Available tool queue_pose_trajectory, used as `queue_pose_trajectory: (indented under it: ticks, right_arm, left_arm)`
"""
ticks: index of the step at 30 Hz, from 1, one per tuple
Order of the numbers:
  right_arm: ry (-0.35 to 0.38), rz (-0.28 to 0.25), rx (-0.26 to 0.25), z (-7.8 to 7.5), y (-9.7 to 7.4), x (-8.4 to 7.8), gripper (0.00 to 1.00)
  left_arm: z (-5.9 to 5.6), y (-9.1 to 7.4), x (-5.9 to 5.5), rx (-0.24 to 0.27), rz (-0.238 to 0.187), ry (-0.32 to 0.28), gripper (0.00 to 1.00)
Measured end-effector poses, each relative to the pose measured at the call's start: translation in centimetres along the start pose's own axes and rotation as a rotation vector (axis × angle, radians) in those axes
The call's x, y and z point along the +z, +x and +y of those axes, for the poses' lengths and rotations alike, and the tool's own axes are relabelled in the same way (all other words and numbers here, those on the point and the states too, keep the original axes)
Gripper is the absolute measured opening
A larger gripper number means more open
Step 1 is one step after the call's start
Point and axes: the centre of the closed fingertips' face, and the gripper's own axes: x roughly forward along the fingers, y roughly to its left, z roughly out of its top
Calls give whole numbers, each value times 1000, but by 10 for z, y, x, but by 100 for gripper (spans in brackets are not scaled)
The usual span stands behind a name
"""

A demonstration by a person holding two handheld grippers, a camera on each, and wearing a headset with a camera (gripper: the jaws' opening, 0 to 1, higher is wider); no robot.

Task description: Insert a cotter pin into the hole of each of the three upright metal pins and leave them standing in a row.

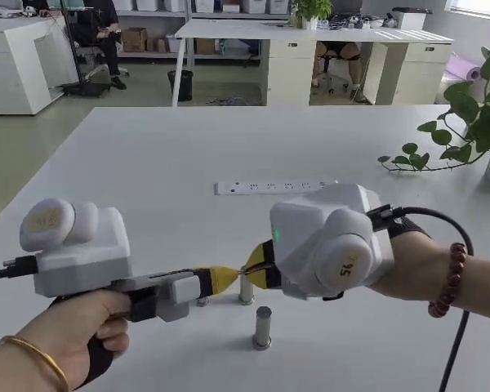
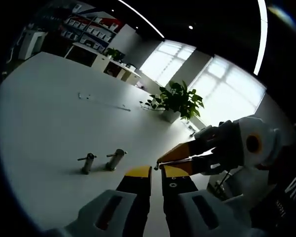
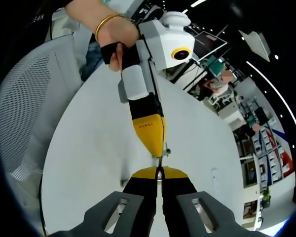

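Observation:
Three upright metal pins stand on the white table [image 1: 147,163]: the nearest pin [image 1: 263,327], a middle pin [image 1: 246,291] and one half hidden behind the left gripper [image 1: 202,300]. Two pins [image 2: 88,163] [image 2: 114,159] carry a cross piece through their tops. My left gripper [image 1: 225,279] and right gripper [image 1: 253,271] meet tip to tip just above the pins. A thin cotter pin [image 3: 159,162] spans from the left gripper [image 3: 160,152] to my right gripper [image 3: 159,174]; both look shut on it. The right gripper [image 2: 160,163] meets my left gripper [image 2: 156,171].
A white power strip [image 1: 273,187] lies across the table's middle. A potted plant [image 1: 474,114] stands at the right edge. A mesh chair [image 3: 34,113] is behind the person. Desks, shelves and seated people fill the room beyond the far table edge.

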Motion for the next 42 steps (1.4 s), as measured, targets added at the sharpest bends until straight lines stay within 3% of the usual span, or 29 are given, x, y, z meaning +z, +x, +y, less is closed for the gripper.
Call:
queue_pose_trajectory:
  ticks: [5, 10, 13, 19, 25, 30, 33, 36, 42]
  right_arm:
    - [-15, -2, 1, 1, 1, 2, 0]
    - [-15, -1, 0, 2, 1, 3, 0]
    - [-12, 0, 1, 2, 1, 3, 0]
    - [33, -16, 15, 3, 1, 3, 0]
    - [192, -61, 61, 9, 1, 3, 0]
    - [381, -109, 104, 12, 1, -2, 3]
    - [559, -157, 147, 14, 0, -3, 6]
    - [688, -199, 181, 15, -2, -4, 9]
    - [835, -285, 255, 19, -6, -1, 9]
  left_arm:
    - [-1, 0, 3, -12, -20, -35, 3]
    - [-1, 0, 2, -8, -21, -22, 1]
    - [-3, 0, 1, -14, -18, 28, 1]
    - [-4, -2, 0, -7, -18, 67, 0]
    - [-4, -3, 2, -5, -20, 97, 0]
    - [3, -7, 3, 32, -6, 178, 0]
    - [5, -10, 1, 31, 4, 216, 0]
    - [5, -12, -1, 25, 15, 254, 0]
    - [3, -15, -6, -4, 38, 324, 0]
